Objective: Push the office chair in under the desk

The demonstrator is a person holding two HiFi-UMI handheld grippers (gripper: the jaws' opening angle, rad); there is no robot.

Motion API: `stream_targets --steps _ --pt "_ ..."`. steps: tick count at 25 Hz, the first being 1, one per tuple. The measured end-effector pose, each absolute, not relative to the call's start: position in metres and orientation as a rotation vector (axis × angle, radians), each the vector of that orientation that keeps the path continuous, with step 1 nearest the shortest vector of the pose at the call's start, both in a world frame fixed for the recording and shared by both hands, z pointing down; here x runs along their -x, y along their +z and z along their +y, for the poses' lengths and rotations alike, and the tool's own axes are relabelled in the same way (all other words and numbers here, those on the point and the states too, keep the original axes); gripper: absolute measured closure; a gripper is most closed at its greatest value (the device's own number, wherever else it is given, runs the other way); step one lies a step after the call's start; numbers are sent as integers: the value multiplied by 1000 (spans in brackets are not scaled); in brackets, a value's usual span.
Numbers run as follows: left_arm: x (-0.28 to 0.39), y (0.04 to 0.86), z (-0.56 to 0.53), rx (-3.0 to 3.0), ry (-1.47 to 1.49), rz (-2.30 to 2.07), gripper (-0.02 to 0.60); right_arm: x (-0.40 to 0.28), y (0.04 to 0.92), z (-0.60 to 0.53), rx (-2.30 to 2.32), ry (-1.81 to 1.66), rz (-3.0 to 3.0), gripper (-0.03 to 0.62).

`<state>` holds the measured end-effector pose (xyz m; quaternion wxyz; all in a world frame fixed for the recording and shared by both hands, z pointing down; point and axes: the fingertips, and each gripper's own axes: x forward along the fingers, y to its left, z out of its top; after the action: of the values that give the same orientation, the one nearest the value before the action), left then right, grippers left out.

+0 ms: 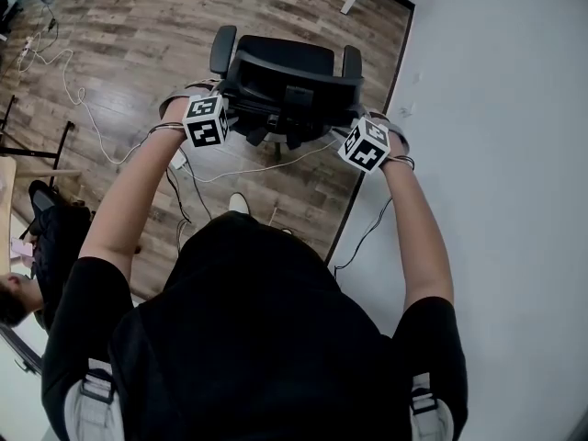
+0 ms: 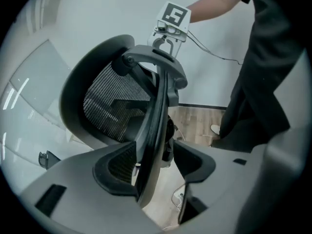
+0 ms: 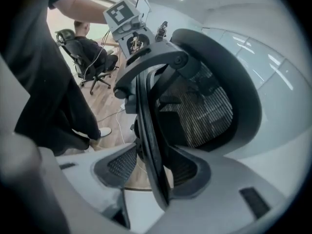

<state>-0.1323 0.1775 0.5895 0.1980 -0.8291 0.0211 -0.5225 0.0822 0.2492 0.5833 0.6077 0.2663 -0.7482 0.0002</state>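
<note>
Leverage is why I set up at the top of the office chair [image 1: 285, 81]: I judge that a push from high on the backrest [image 2: 109, 106] should roll it cleanly. I stand behind it on the wood floor [image 1: 129, 53], with a white wall [image 1: 496, 108] just to my right. My left gripper [image 2: 155, 165] points steeply down, its jaws spread wide and straddling the backrest's dark frame edge-on. The frame runs between the pads, close to one and clear of the other, so nothing is clamped. My right gripper [image 3: 152, 170] mirrors it at the other end of the top rail, equally wide and holding nothing. One gripper at each end should stop the seat swivelling. I cannot pick out the desk for certain, and I judge the push not yet begun.
</note>
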Motion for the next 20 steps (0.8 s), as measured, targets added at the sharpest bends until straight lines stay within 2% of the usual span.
stream_targets --steps 5,9,20 --pt "132 609 170 2220 -1517 24 363 -94 605 247 -510 -99 -1588 408" --pt "129 610 168 2136 -1499 30 445 -95 612 247 -483 -138 -1545 453" --pt "126 617 157 2080 -1486 3 449 -93 620 248 -536 -135 -1538 477"
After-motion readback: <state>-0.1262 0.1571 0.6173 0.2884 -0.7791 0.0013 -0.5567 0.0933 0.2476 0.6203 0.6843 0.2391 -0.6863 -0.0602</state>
